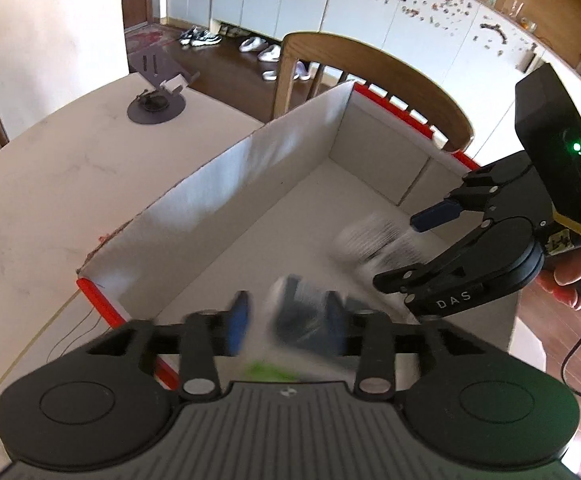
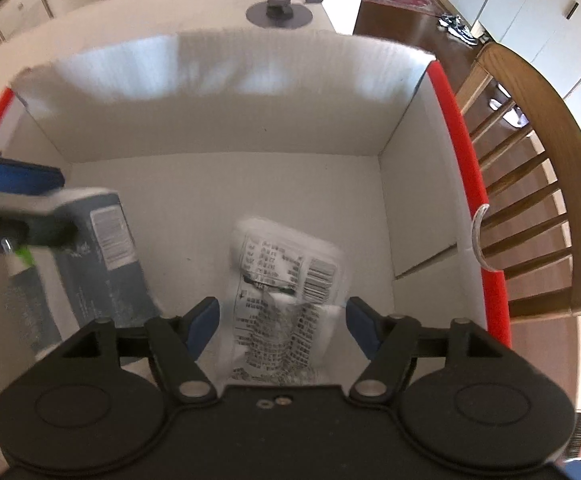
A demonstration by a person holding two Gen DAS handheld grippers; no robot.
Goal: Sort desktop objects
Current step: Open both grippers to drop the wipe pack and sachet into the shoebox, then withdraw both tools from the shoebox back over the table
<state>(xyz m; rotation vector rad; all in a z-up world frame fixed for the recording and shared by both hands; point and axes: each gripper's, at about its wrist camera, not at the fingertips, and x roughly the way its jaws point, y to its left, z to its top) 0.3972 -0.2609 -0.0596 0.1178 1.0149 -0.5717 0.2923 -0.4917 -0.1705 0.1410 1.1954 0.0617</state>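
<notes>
A white cardboard box (image 1: pixel 230 184) with red edges stands on the table, and both grippers reach into it. My left gripper (image 1: pixel 286 320) is open, with a blurred dark blue carton (image 1: pixel 302 320) between its fingers and a gap at the left pad. The right wrist view shows that carton (image 2: pixel 106 264) standing at the box's left side under the left gripper (image 2: pixel 46 204). My right gripper (image 2: pixel 282 320) is open around a blurred white packet (image 2: pixel 286 276) printed with black text, and its pads stand clear of it. In the left wrist view the right gripper (image 1: pixel 414 248) sits over the white packet (image 1: pixel 370 240).
A grey phone stand (image 1: pixel 156 104) (image 2: pixel 280 10) sits on the beige table (image 1: pixel 50 200) beyond the box. A wooden chair (image 1: pixel 370 64) (image 2: pixel 550 184) is close behind the box's red far edge. A black cable (image 1: pixel 578 360) hangs at the right.
</notes>
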